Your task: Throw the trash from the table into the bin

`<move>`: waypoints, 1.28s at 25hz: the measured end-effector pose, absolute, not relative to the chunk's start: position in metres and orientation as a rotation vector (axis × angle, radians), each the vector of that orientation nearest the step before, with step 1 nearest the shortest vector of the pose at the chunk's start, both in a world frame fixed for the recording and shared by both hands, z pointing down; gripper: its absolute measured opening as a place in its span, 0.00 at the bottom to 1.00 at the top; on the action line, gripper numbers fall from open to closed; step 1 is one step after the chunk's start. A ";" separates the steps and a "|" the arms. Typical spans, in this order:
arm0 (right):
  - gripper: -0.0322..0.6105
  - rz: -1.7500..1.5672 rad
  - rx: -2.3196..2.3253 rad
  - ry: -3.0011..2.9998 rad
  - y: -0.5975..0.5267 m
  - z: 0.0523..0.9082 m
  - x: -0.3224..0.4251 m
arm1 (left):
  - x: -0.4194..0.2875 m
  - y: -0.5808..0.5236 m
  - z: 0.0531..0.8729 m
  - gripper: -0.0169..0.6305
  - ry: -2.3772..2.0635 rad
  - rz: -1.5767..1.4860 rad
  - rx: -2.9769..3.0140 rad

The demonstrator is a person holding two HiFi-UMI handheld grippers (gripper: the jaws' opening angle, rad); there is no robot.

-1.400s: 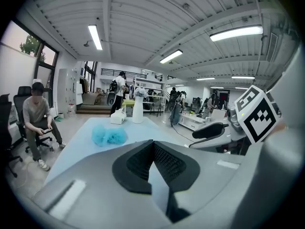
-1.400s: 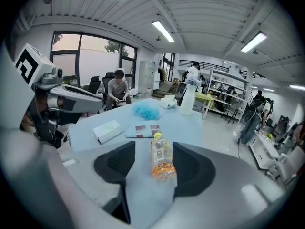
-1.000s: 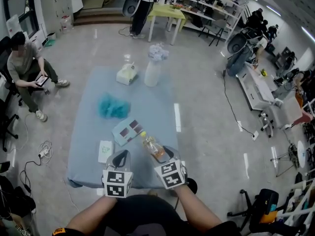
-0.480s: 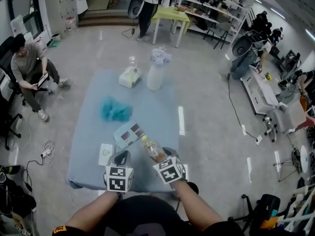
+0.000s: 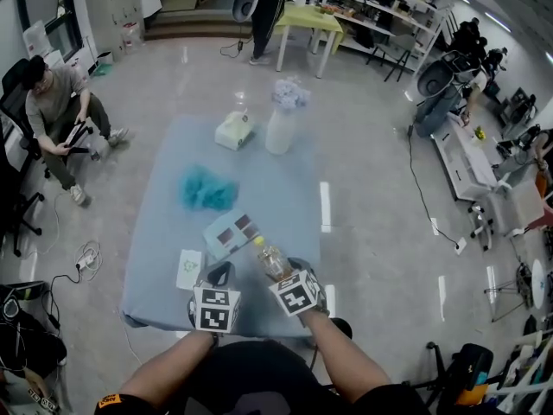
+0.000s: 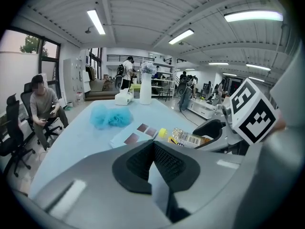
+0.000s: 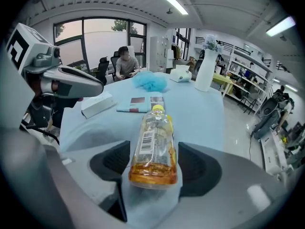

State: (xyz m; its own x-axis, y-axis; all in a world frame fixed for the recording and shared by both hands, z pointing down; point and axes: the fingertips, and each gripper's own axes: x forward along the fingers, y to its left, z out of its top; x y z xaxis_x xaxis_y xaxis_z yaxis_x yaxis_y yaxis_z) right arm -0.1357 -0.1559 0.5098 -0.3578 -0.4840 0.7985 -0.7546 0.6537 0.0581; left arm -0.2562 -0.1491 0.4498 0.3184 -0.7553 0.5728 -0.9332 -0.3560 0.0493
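Right gripper (image 7: 153,164): I read its jaws as wide and just been opening. The bottle (image 7: 152,142) lies between them, and the pads seem clear of it.
Bottle: on its side at lower middle of the head view, by the worktop's (image 5: 259,171) near edge, yellow cap pointing away.
Left gripper (image 6: 153,162): jaws together, nothing between them.
Other litter: teal fluff (image 5: 207,188) mid-worktop, flat card (image 5: 232,232) below it.

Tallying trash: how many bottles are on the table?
1: a yellow-capped bottle lying at the near edge, between the right claw's jaws, which have just opened wider. A clear item behind the tissue box might be another; too small to tell.
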 end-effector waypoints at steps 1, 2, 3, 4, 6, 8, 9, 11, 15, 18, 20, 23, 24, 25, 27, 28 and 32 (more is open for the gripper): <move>0.53 0.410 0.956 -2.023 -0.157 0.512 -0.136 | -0.257 -0.150 0.449 0.04 -1.507 0.661 2.216; 0.53 0.415 0.951 -2.017 -0.157 0.515 -0.136 | -0.258 -0.150 0.448 0.04 -1.510 0.663 2.212; 0.53 0.420 0.946 -2.012 -0.158 0.518 -0.136 | -0.259 -0.149 0.449 0.04 -1.513 0.663 2.208; 0.53 0.425 0.943 -2.005 -0.158 0.521 -0.136 | -0.260 -0.149 0.449 0.04 -1.513 0.662 2.205; 0.53 0.432 0.941 -1.996 -0.159 0.525 -0.136 | -0.262 -0.148 0.449 0.04 -1.515 0.656 2.201; 0.53 0.432 0.946 -1.992 -0.160 0.526 -0.137 | -0.266 -0.145 0.453 0.04 -1.518 0.655 2.188; 0.53 0.431 0.949 -1.990 -0.160 0.526 -0.138 | -0.269 -0.143 0.455 0.04 -1.521 0.656 2.177; 0.53 0.427 0.957 -1.987 -0.160 0.526 -0.138 | -0.273 -0.140 0.460 0.04 -1.522 0.657 2.159; 0.53 0.404 0.965 -1.975 -0.160 0.527 -0.139 | -0.274 -0.136 0.457 0.04 -1.519 0.648 2.163; 0.53 0.408 0.971 -1.973 -0.158 0.524 -0.138 | -0.274 -0.135 0.452 0.04 -1.512 0.642 2.173; 0.53 0.413 0.983 -1.977 -0.156 0.519 -0.138 | -0.274 -0.134 0.453 0.04 -1.505 0.638 2.174; 0.53 0.427 1.015 -1.997 -0.154 0.510 -0.138 | -0.274 -0.132 0.453 0.04 -1.497 0.635 2.186; 0.52 0.431 1.027 -2.003 -0.153 0.506 -0.139 | -0.274 -0.132 0.452 0.04 -1.493 0.633 2.195; 0.52 0.434 1.039 -2.008 -0.152 0.501 -0.139 | -0.275 -0.132 0.452 0.04 -1.489 0.632 2.203; 0.52 0.436 1.062 -2.019 -0.150 0.493 -0.141 | -0.275 -0.131 0.449 0.04 -1.484 0.630 2.207; 0.52 0.437 1.074 -2.024 -0.148 0.490 -0.141 | -0.276 -0.130 0.447 0.04 -1.480 0.628 2.210; 0.52 0.445 1.117 -2.049 -0.142 0.475 -0.145 | -0.279 -0.130 0.441 0.04 -1.466 0.624 2.236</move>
